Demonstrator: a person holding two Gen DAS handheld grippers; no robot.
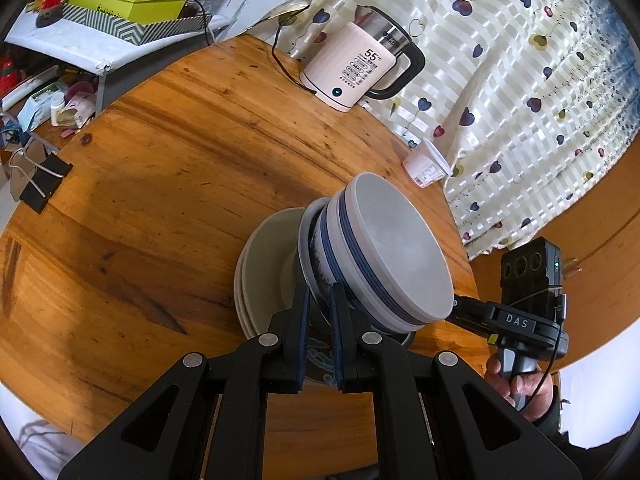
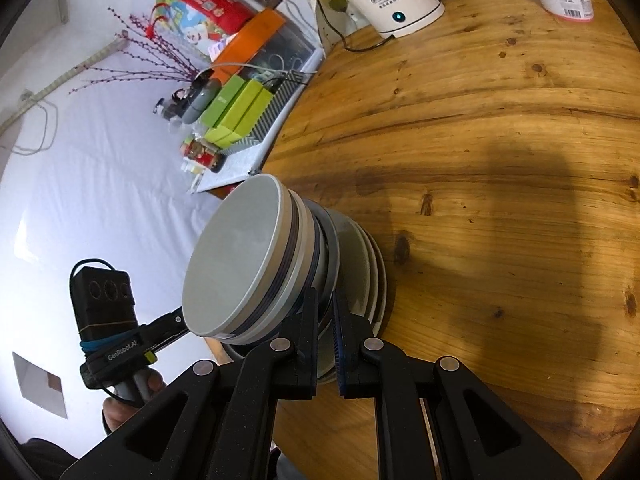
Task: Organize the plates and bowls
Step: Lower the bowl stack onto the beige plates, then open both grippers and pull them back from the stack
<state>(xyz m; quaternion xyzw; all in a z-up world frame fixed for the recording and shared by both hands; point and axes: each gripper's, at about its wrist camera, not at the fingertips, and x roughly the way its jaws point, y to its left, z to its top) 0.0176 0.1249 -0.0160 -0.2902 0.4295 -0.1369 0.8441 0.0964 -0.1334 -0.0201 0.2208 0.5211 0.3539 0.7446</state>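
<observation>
Nearest the left wrist camera, the left gripper [image 1: 320, 312] is clamped narrow on the rim of a patterned bowl [image 1: 318, 344], low in a stack of dishes. From the opposite side, the right gripper [image 2: 325, 316] is likewise closed tight on a rim in the same stack, which sits near the edge of a round wooden table [image 1: 168, 168]. Each view shows the other tool gripped in a hand [image 1: 520, 384] beyond the dishes. Topping the stack is a grey bowl with blue bands [image 1: 392, 248], turned so its flat base faces up and out, and under the bowls lie pale plates [image 1: 264, 276], their edges spreading wider than the bowls. The whole pile appears tilted in both views, though the fisheye lens may exaggerate this. Judging by the two-sided hold, the step in hand seems to be carrying or settling the stack as one. To do that well, both hands should move together at the same height and pace, keeping the pile level so the banded bowl cannot slide off, and keep pressure steady on the rims. Further away stand a white electric kettle [image 1: 356, 68] with its cord, a small plastic cup [image 1: 426, 162], and a heart-printed cloth [image 1: 520, 100] draped past the table.
</observation>
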